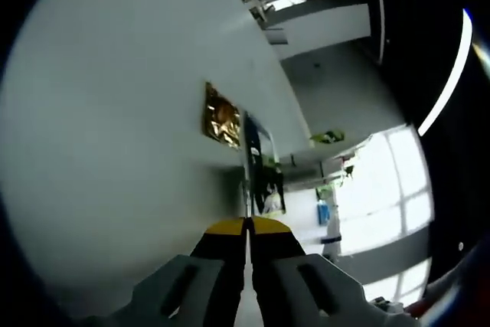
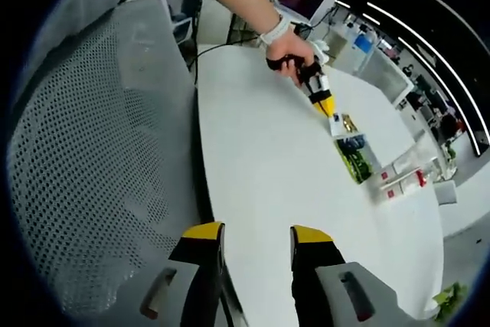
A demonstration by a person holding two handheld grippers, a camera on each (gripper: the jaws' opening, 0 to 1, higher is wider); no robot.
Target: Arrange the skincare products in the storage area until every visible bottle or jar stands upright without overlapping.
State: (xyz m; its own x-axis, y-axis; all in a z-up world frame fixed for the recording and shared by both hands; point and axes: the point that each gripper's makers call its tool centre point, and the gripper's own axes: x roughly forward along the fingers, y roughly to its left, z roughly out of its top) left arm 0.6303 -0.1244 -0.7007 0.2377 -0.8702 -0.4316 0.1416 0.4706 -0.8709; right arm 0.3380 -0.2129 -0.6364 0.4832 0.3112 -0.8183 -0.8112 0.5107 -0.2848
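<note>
Right now the left gripper (image 1: 247, 227) is showing its yellow-tipped jaws pressed together with nothing between them; straight ahead along them the gold packet (image 1: 220, 117) and the dark green box (image 1: 267, 181) are lying on the white table (image 1: 115, 151); seen from the right gripper view, that left gripper (image 2: 334, 119) is sitting just beside the gold packet (image 2: 348, 122), with the green box (image 2: 354, 156) and the red-and-white boxes (image 2: 403, 180) lying flat in a row beyond it; the right gripper (image 2: 256, 237) is hanging spread and empty at the near table edge (image 2: 207, 197), well apart from them, so the left is looking the nearer one.
</note>
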